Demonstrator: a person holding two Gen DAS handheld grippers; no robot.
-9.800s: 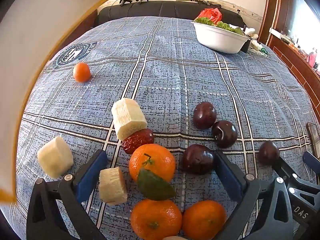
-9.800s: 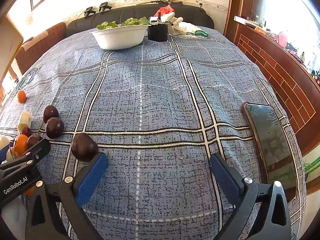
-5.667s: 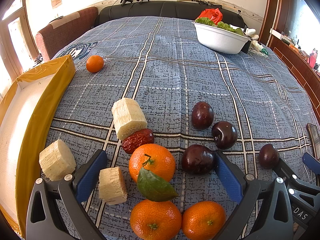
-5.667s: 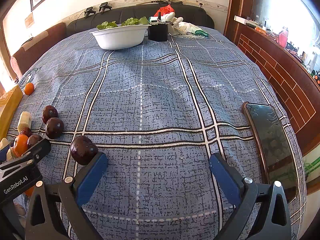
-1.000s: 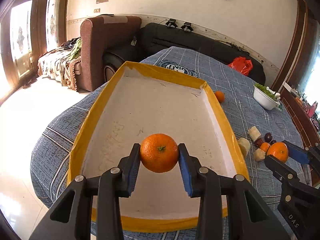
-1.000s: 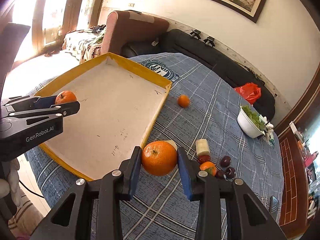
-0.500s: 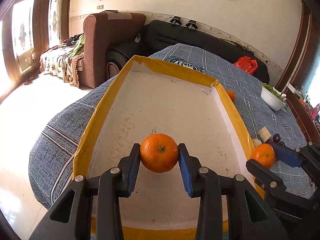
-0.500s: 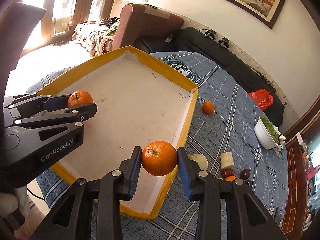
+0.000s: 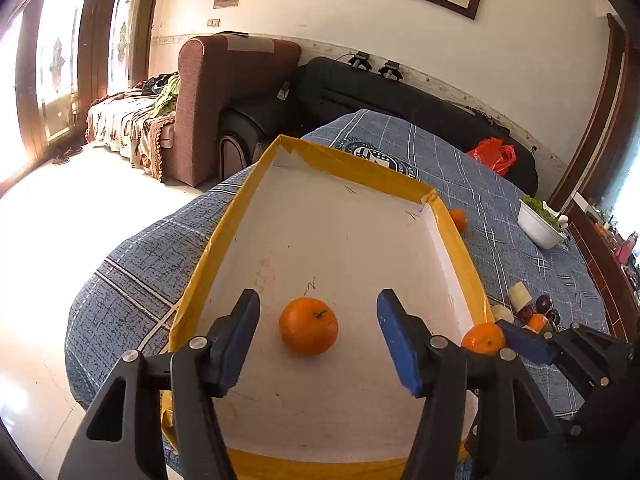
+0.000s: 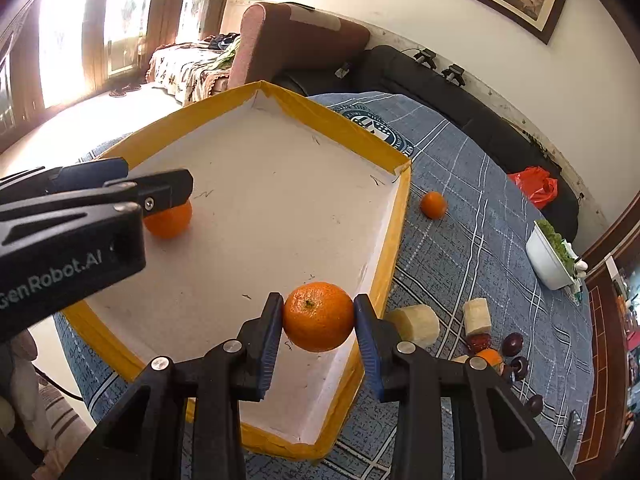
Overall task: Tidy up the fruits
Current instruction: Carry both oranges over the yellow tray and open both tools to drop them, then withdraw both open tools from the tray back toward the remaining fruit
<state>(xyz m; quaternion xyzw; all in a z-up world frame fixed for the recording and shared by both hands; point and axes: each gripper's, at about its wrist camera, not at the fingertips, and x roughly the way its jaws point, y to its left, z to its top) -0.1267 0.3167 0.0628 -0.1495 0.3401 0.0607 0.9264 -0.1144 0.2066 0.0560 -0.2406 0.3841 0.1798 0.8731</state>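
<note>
While left tongs (image 9: pixel 318 332), jaws just opened wide, flank a loose orange (image 9: pixel 308 331) on the tray (image 9: pixel 256 184) floor near its front edge, right tongs (image 10: pixel 318 330) clamp another orange (image 10: pixel 319 316) over the tray's right edge.

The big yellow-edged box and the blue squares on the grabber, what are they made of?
The shallow yellow-edged white box looks like cardboard: matte scuffed floor, rim wrapped in glossy, wrinkled yellow tape. The blue pads on the left gripper look like ribbed rubber or soft plastic; I can't tell which.
</note>
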